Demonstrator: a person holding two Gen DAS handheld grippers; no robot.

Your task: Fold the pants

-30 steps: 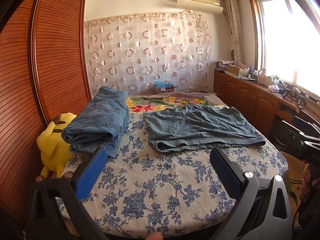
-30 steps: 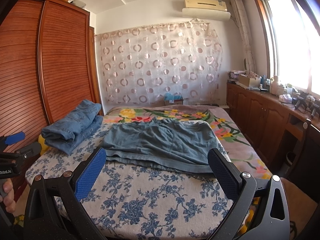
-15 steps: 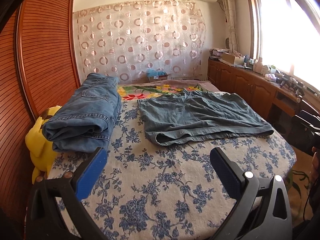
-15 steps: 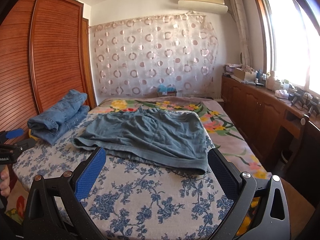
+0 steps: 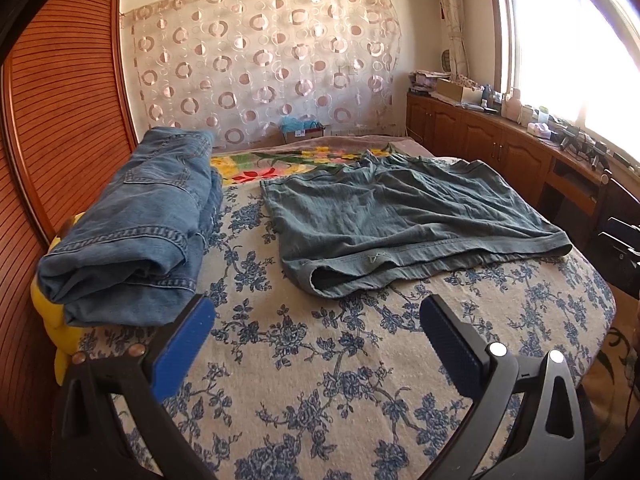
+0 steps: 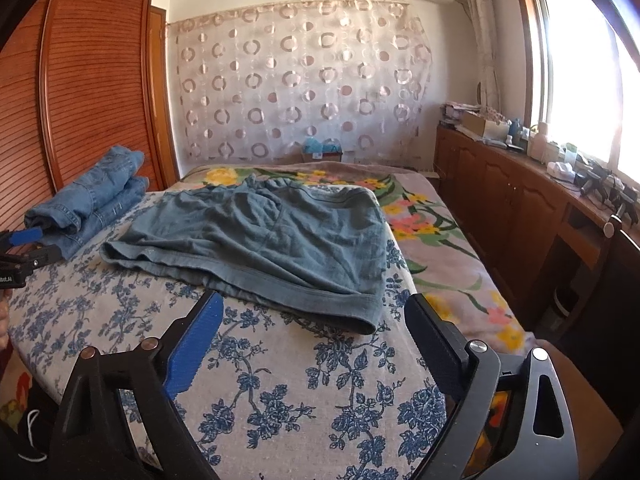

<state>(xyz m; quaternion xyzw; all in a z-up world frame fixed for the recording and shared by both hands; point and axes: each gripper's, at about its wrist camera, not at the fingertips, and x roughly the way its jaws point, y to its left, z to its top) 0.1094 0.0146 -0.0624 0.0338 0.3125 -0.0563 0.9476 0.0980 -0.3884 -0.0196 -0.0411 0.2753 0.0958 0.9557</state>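
Observation:
Grey-green pants (image 5: 404,216) lie spread flat on the bed, waistband toward me; they also show in the right wrist view (image 6: 272,236). My left gripper (image 5: 316,320) is open and empty, a short way in front of the pants' near left waistband corner. My right gripper (image 6: 314,314) is open and empty, its jaws on either side of the near right waistband corner, just above the cover. The left gripper's fingertip also shows in the right wrist view (image 6: 24,236) at the left edge.
Folded blue jeans (image 5: 132,224) lie at the bed's left side, above a yellow plush toy (image 5: 56,332). The flowered bed cover (image 5: 320,380) spans the front. A wooden wardrobe (image 5: 60,120) stands left; wooden cabinets (image 6: 520,208) with clutter run along the right under the window.
Both grippers have moved forward and lower toward the pants' near edge. Both stay open; the pants and jeans have not moved.

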